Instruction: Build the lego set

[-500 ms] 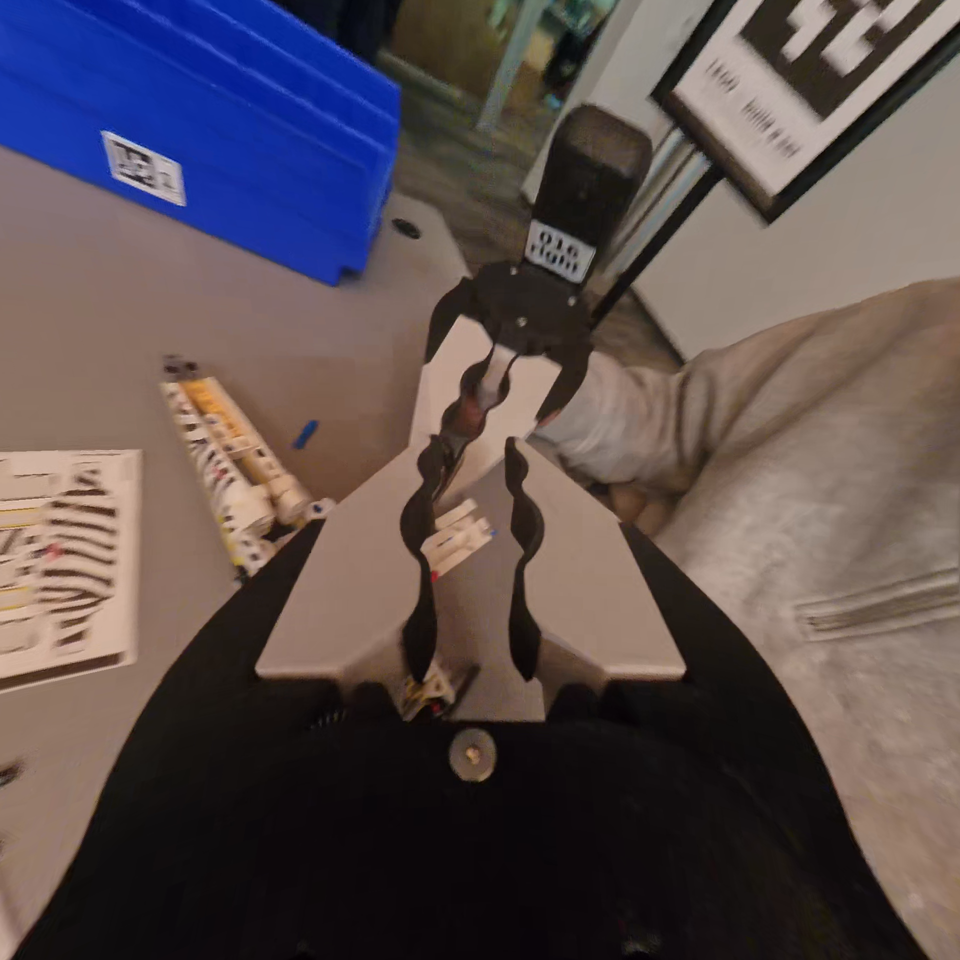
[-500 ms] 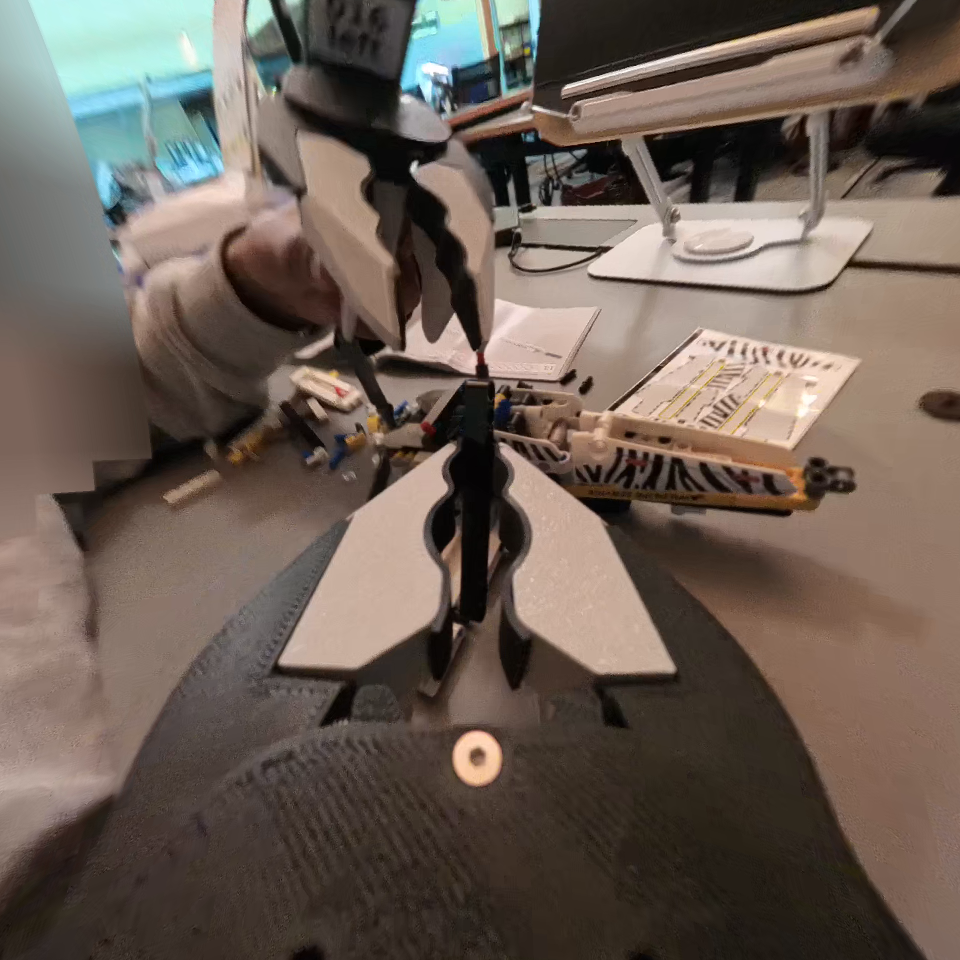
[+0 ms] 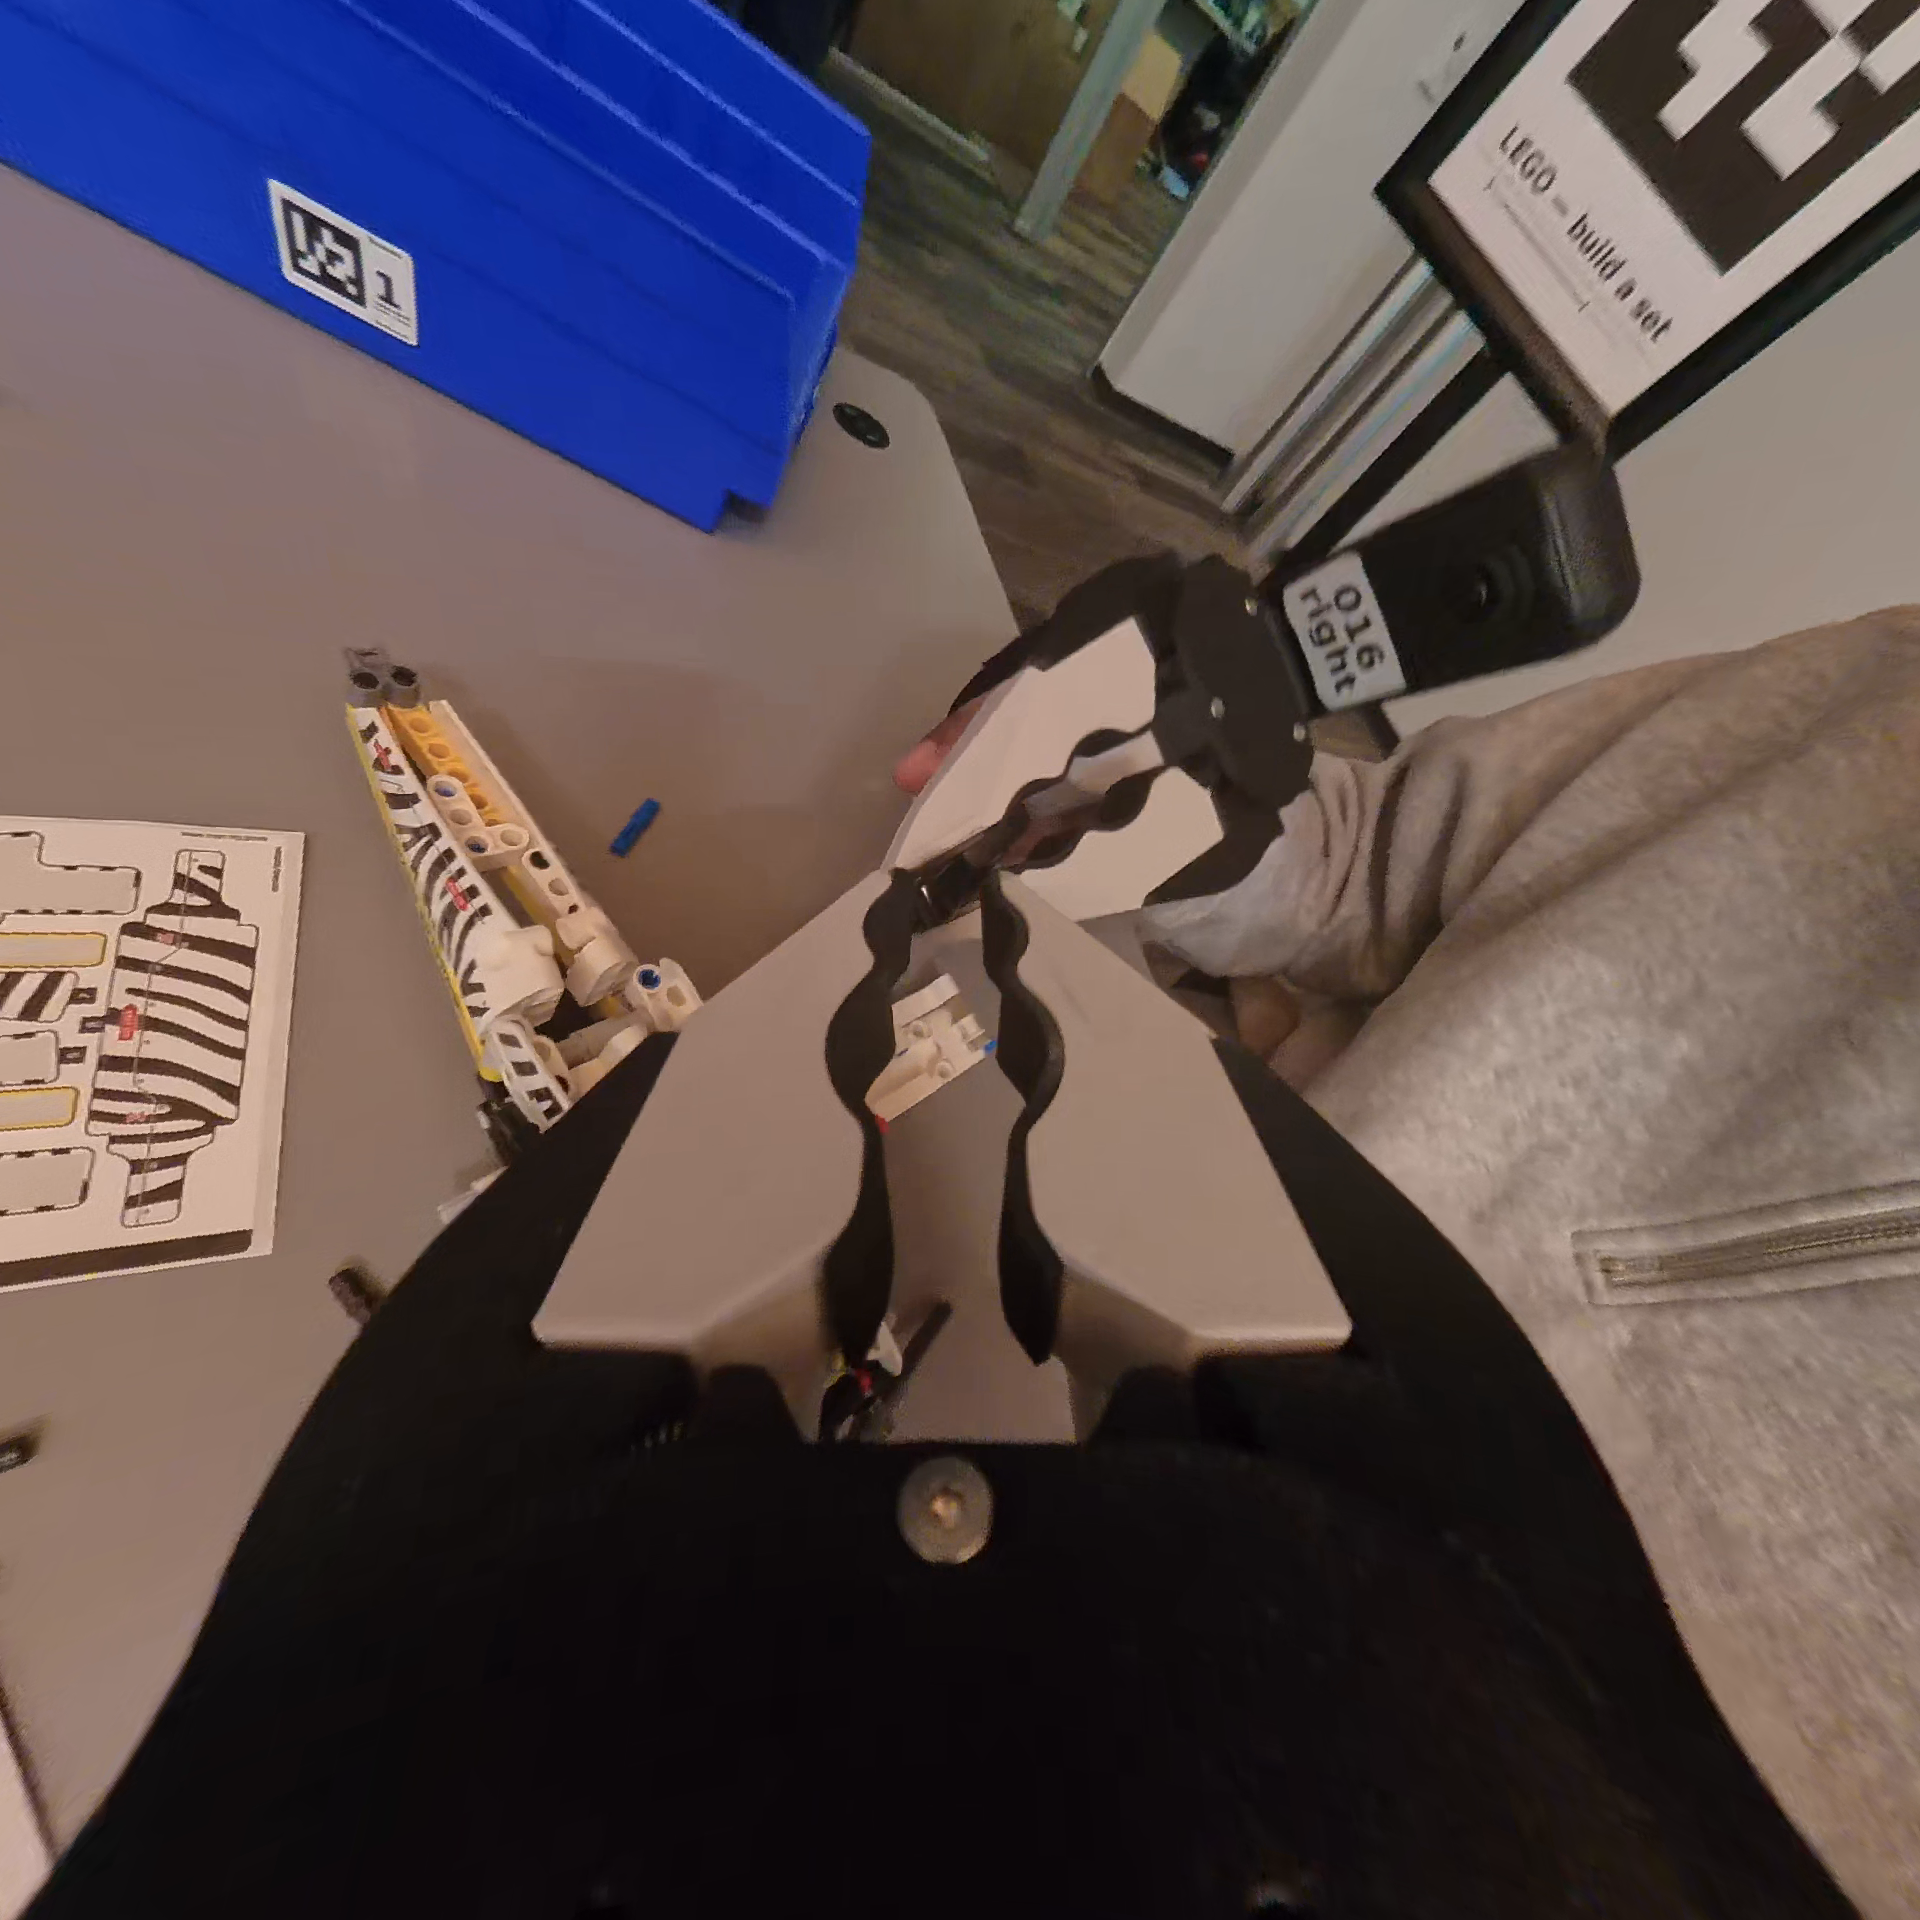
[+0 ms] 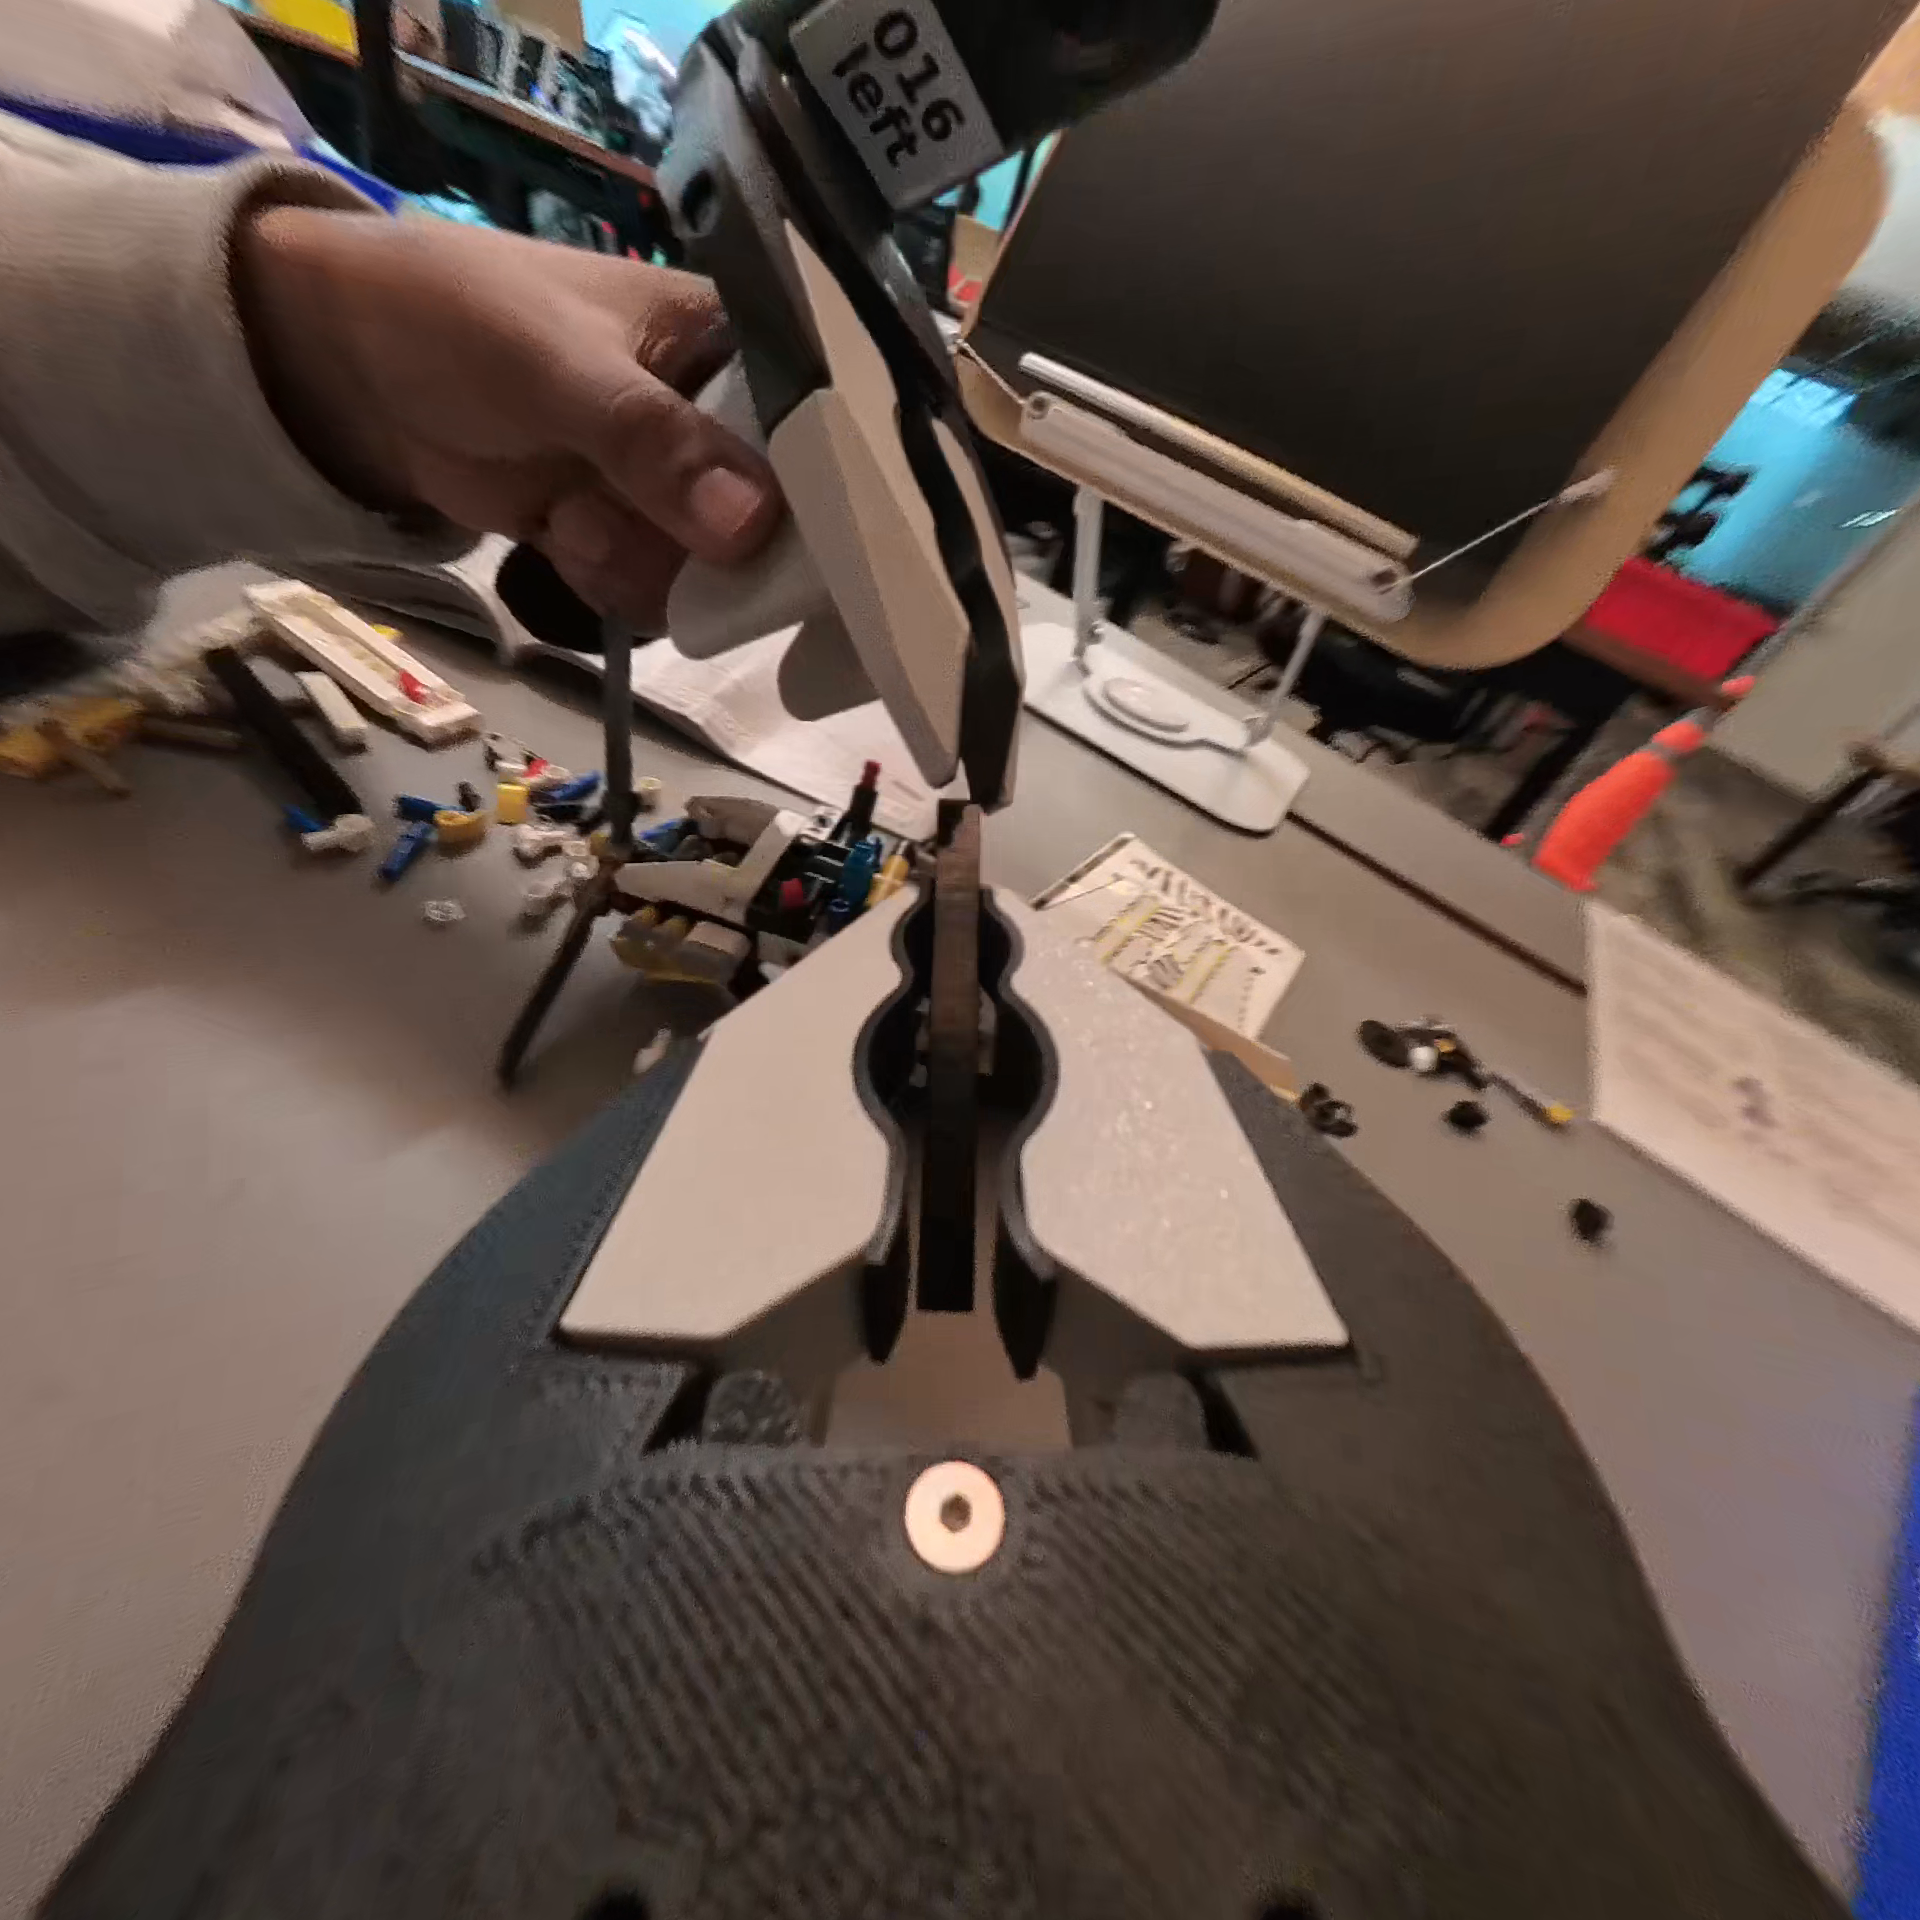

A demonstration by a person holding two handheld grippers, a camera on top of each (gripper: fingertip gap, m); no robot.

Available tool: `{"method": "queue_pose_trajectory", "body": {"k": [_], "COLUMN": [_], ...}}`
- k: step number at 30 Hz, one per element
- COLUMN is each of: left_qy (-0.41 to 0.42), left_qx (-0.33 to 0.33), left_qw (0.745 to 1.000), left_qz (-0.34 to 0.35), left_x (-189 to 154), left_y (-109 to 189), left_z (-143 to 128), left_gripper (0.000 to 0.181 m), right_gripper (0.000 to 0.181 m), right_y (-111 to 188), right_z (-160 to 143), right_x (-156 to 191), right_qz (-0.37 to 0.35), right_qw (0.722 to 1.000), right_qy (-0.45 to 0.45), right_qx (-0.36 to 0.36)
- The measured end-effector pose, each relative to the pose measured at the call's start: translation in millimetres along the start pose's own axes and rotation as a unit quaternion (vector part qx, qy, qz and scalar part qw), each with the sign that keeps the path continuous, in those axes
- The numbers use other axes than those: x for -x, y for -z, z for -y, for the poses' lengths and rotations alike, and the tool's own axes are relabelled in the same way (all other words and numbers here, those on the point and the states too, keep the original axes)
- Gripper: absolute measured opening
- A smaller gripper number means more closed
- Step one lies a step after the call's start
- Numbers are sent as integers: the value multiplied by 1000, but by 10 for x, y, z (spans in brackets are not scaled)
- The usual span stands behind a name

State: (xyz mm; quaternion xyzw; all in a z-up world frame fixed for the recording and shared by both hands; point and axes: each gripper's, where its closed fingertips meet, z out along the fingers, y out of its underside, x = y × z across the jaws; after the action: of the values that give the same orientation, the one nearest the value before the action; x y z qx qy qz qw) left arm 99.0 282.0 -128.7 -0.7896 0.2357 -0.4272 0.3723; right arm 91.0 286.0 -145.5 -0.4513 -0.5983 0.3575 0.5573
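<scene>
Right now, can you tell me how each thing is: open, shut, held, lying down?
Left gripper: open, nothing held, tips at the black piece.
Right gripper: shut on the black piece.
Striped model: lying on the table, untouched.
Sticker sheet: lying flat.
Blue bin: standing at the table's far edge.
Loose bricks: scattered on the table.

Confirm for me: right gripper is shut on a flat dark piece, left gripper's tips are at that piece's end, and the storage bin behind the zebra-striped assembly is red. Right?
Not quite. The storage bin is blue, as the left wrist view shows. The rest stands: right gripper shut on the flat dark piece, left gripper tips at its end, zebra-striped assembly in front of the bin.
</scene>
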Motion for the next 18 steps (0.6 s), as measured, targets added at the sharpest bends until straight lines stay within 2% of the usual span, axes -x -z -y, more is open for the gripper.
{"method": "queue_pose_trajectory", "body": {"k": [4, 7, 13, 18], "left_qy": [24, 34, 69, 67], "left_qx": [4, -5, -24, -18], "left_qw": [1000, 999, 991, 993], "left_qz": [-6, -37, -108, -93], "left_x": [25, -49, -196, -148], "left_y": [-18, -31, 1, -26], "left_z": [-28, -14, 45, 11], "left_gripper": [17, 9, 17, 5], "right_gripper": [6, 6, 7, 6], "right_y": [84, 76, 72, 71], "right_z": [163, 169, 163, 182], "right_x": [-76, -61, -79, -54], "right_qz": [-72, -89, -105, -119], "right_qw": [993, 989, 984, 978], "right_qy": [83, 118, 141, 171], "right_qx": [-32, -29, -24, -24]}}
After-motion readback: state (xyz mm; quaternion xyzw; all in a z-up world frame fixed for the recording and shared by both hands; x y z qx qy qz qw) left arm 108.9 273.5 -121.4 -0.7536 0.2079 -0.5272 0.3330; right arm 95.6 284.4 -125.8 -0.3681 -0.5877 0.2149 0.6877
